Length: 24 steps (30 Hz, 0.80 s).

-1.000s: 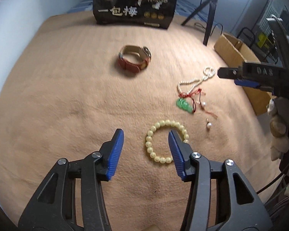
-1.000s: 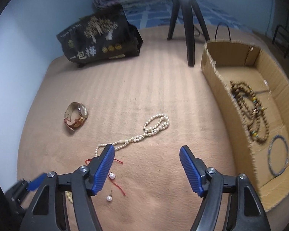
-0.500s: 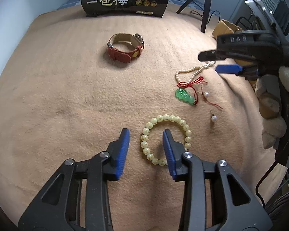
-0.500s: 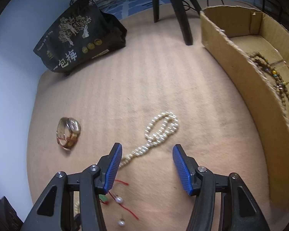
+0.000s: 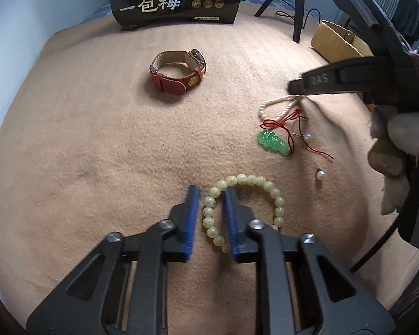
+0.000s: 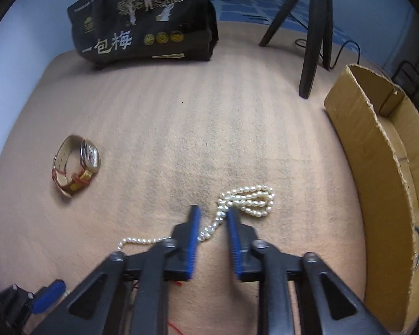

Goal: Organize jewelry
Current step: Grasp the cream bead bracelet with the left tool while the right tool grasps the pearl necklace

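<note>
I note left gripper (image 5: pixel 211 203) fingers just closed onto bead bracelet (image 5: pixel 244 209) on blanket; right gripper (image 6: pixel 213 217) fingers just closed, pinching pearl necklace (image 6: pixel 247 201). Risk: thin strand slips, drags red cord (image 5: pixel 289 124), misses cardboard box (image 6: pixel 377 173).

Below me spreads a tan, faintly ribbed blanket (image 6: pixel 198 117) that fills nearly all I can see, with a pale blue-white wall (image 5: pixel 22 36) rising along its left edge. At the far end stands a black printed bag (image 6: pixel 145 28) (white tree figures and large characters on its face), and to its right the black legs of a tripod (image 6: pixel 312 42), a thin cable trailing behind them. Past the blanket's far edge I make out blue patterned fabric (image 6: pixel 237 5).
</note>
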Motion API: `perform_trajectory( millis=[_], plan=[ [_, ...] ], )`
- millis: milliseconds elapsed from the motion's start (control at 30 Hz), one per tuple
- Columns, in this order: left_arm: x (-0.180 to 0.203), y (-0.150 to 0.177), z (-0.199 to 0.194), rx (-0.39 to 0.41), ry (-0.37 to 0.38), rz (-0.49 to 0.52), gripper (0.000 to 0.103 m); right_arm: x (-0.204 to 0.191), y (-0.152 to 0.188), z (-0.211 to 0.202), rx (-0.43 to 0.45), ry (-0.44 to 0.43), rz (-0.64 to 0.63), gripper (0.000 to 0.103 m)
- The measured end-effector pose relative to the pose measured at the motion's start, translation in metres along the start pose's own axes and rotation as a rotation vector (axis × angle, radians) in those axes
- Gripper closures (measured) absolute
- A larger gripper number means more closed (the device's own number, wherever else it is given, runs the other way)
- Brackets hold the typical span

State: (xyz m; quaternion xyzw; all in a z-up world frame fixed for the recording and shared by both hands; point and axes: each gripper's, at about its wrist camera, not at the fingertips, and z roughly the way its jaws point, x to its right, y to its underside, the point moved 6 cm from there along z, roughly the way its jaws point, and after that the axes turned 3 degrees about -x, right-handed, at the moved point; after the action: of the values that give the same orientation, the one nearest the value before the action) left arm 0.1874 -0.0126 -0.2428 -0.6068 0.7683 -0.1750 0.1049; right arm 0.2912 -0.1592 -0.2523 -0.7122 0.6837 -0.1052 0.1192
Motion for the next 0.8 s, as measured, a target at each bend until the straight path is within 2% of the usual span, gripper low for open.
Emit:
perform_trajectory(
  millis=[33, 167, 200, 333, 800],
  plan=[
    [-0.001, 0.000, 0.000, 0.001, 0.000, -0.007, 0.093, 0.001, 0.001, 0.000, 0.000, -0.002, -0.003, 0.098],
    [-0.003, -0.001, 0.001, 0.002, 0.000, -0.029, 0.097, 0.008, 0.002, -0.003, -0.002, -0.045, 0.011, 0.099],
    [-0.004, -0.001, 0.000, 0.004, 0.002, -0.034, 0.097, 0.009, 0.002, -0.004, -0.001, -0.057, 0.020, 0.102],
    [-0.006, -0.003, -0.005, 0.016, 0.003, -0.050, 0.097, 0.018, -0.004, -0.014, 0.020, -0.115, 0.073, 0.102],
    [-0.006, -0.019, -0.048, 0.113, 0.034, -0.091, 0.098, 0.034, -0.014, -0.082, 0.152, -0.172, 0.102, 0.102]
  ],
)
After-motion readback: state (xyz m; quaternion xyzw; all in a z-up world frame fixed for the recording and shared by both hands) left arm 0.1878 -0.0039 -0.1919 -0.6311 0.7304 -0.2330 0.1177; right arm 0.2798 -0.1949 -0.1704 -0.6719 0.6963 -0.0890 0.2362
